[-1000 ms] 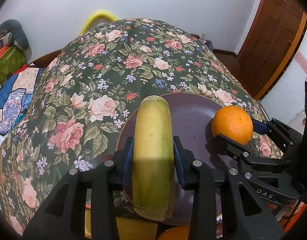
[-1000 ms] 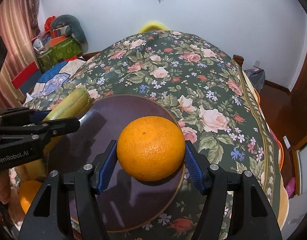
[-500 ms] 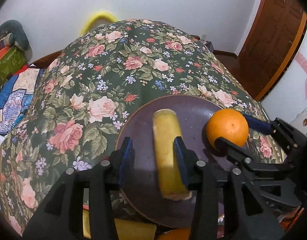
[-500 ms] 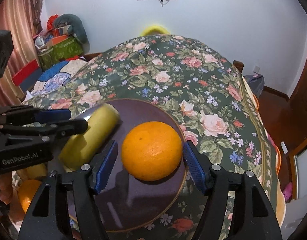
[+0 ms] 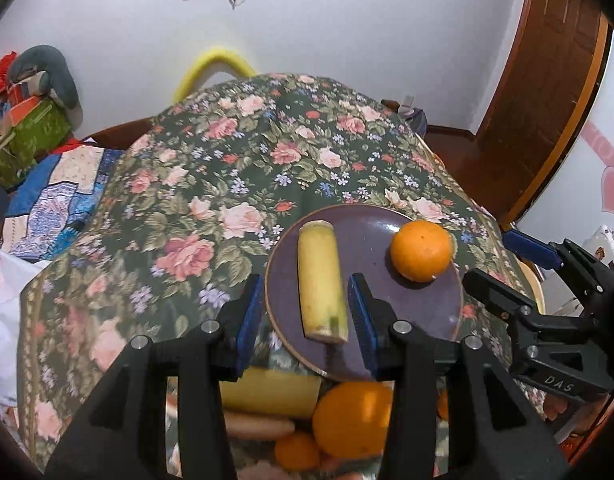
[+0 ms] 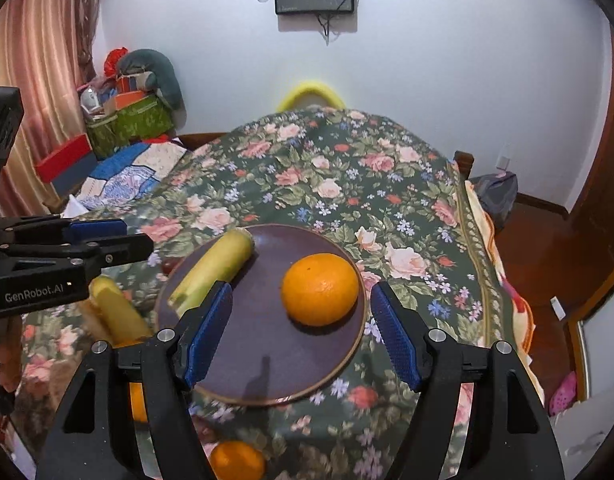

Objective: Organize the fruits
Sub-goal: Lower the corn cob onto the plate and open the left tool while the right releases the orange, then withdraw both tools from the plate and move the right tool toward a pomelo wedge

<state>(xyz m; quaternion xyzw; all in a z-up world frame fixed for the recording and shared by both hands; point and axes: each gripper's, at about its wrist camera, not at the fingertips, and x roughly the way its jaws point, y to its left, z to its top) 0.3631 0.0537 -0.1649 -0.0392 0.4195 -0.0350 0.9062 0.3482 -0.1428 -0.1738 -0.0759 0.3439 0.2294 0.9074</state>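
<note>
A dark purple plate (image 5: 371, 224) (image 6: 267, 364) lies on the floral tablecloth. On it rest a yellow-green banana piece (image 5: 321, 280) (image 6: 211, 268) and an orange (image 5: 421, 251) (image 6: 320, 289), apart from each other. My left gripper (image 5: 305, 320) is open and empty, raised above the near end of the banana piece. My right gripper (image 6: 301, 332) is open and empty, raised just behind the orange. The right gripper also shows at the right of the left wrist view (image 5: 519, 264), and the left gripper at the left of the right wrist view (image 6: 107, 240).
More fruit lies near the table's front edge: a yellow piece (image 5: 267, 390) (image 6: 117, 312), oranges (image 5: 353, 420) (image 6: 237, 460) and a small orange (image 5: 297, 450). The floral tablecloth (image 5: 227, 184) stretches beyond the plate. Boxes and cloth (image 6: 127, 116) are piled at back left.
Both grippers opened and let go: the banana piece and the orange now rest on the plate. Both grippers have pulled back and up from the fruit.
</note>
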